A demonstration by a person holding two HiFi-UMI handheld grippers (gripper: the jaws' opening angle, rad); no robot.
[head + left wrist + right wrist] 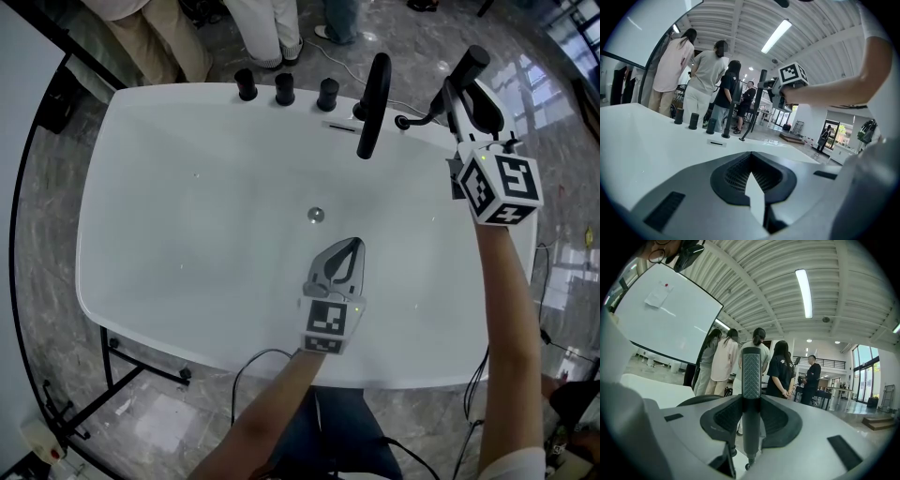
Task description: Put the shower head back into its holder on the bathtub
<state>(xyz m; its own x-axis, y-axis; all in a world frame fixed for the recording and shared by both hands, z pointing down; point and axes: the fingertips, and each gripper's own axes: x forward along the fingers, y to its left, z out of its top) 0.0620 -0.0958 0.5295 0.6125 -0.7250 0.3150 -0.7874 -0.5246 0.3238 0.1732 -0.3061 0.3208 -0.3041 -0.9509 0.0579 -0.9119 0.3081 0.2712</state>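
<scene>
A black shower head [468, 67], a slim wand, stands upright in the right gripper view [751, 380]. My right gripper [460, 98] is shut on the wand [751, 420], above the back right rim of the white bathtub [141, 103]. A small black fitting [402, 122] sits on that rim just left of the wand's lower end; I cannot tell whether they touch. Over the middle of the tub, my left gripper [351, 247] is shut [751, 159] with nothing in it. The left gripper view shows the wand [761, 93] and the right gripper's marker cube [793, 74] beyond it.
A tall black curved spout [373, 101] rises from the back rim, with three black knobs [284, 89] to its left. The drain [315, 215] lies in the tub floor. Several people stand behind the tub [707, 75]. A black frame [112, 370] holds the tub up.
</scene>
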